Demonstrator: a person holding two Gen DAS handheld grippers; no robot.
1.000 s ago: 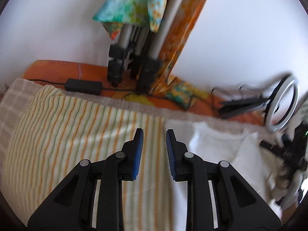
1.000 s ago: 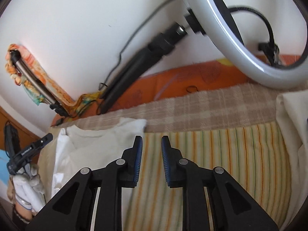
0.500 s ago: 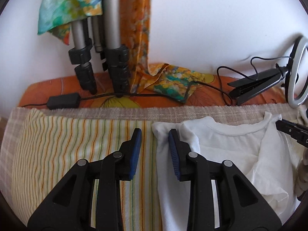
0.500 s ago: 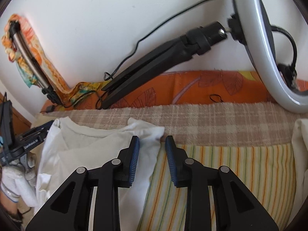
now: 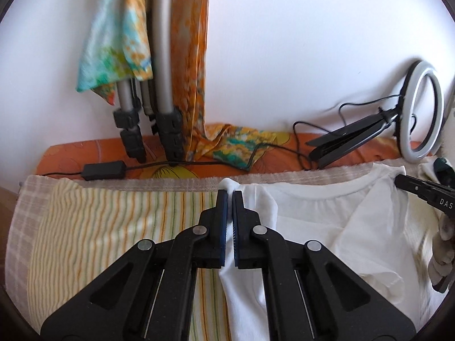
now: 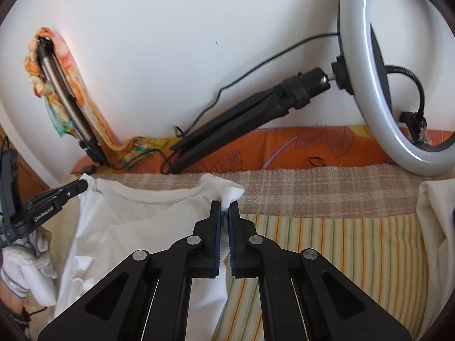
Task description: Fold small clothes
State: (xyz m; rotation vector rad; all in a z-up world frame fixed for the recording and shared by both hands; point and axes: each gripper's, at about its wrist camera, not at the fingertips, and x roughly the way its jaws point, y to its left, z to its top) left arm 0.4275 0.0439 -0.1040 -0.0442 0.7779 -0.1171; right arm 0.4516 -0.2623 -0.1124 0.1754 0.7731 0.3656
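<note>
Both hand-held grippers — left (image 5: 229, 196), right (image 6: 224, 209) — had closed from narrow gaps onto the shirt's (image 5: 327, 227) shoulder corners, at 12 o'clock on the striped cloth (image 5: 113, 227); folding could begin.

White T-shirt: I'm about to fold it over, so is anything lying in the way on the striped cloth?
Nothing visible. Both grippers, left and right, pinch the white T-shirt shoulders, and the striped cloth beside it shows bare.
</note>
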